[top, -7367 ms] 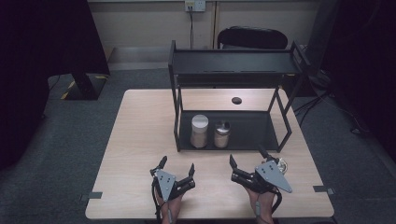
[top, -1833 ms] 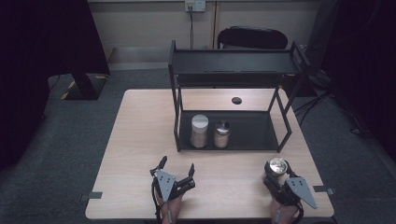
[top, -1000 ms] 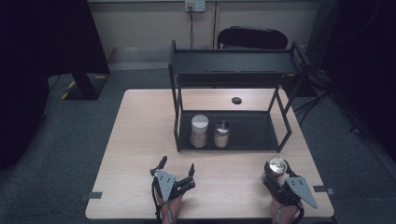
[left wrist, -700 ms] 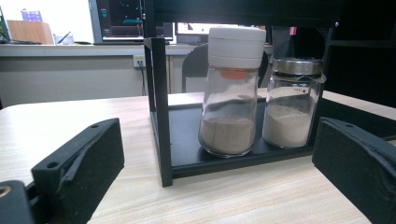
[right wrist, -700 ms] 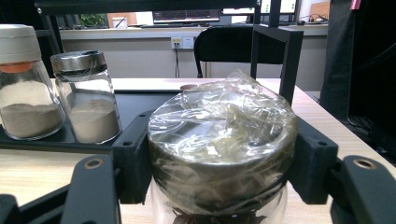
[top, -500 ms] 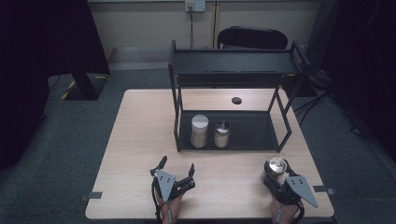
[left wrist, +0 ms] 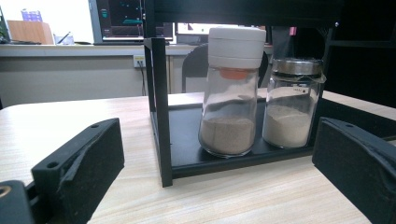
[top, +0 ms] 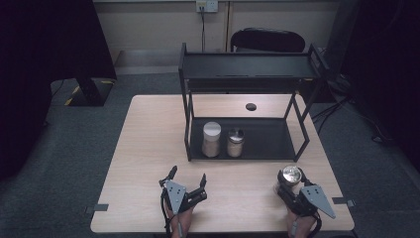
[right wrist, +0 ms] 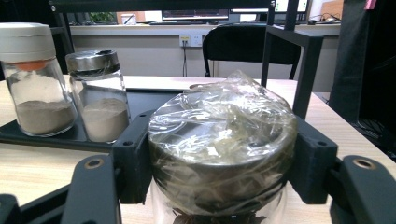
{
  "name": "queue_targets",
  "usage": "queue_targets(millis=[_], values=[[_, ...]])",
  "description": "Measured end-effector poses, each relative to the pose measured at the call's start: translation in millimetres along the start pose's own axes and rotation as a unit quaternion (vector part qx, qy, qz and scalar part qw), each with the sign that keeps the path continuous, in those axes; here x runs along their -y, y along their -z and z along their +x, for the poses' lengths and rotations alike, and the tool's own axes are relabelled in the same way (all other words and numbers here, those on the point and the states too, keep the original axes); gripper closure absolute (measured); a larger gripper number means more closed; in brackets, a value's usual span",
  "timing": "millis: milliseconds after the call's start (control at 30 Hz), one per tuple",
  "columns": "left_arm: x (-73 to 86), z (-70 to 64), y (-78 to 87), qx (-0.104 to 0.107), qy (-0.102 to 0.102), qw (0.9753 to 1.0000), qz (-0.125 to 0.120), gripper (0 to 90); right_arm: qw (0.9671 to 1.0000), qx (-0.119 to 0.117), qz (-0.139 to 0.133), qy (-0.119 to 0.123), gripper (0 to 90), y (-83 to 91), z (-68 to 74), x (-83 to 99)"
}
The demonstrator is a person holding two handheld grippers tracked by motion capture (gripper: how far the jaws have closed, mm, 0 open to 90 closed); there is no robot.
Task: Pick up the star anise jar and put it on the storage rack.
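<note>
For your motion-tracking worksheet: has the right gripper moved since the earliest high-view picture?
Yes. The right gripper has shifted rightward, from in front of the rack's middle to near the rack's front right leg, and is now shut on the plastic-wrapped jar.

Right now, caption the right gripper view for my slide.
Right gripper clamped on a plastic-wrapped jar lid, two spice jars on the black shelf behind.

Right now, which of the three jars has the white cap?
The taller jar standing left on the rack's bottom shelf has the white cap. The jar beside it and the plastic-wrapped jar in the right gripper have metal lids.
</note>
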State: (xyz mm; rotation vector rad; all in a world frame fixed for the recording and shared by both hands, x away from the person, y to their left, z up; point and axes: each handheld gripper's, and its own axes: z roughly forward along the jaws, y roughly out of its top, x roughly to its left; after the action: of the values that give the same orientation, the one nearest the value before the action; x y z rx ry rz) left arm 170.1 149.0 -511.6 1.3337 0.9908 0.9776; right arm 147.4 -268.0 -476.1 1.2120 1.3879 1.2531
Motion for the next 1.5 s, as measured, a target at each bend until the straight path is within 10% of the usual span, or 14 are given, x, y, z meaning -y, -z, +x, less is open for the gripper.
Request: queue_targets(millis=[1500], values=[[0.2,0.5,0.0,0.001,0.0,1.0,0.0,1.8,0.9976,-0.06,0.002,0.034,34.9,-20.1,2.5,-28.6]])
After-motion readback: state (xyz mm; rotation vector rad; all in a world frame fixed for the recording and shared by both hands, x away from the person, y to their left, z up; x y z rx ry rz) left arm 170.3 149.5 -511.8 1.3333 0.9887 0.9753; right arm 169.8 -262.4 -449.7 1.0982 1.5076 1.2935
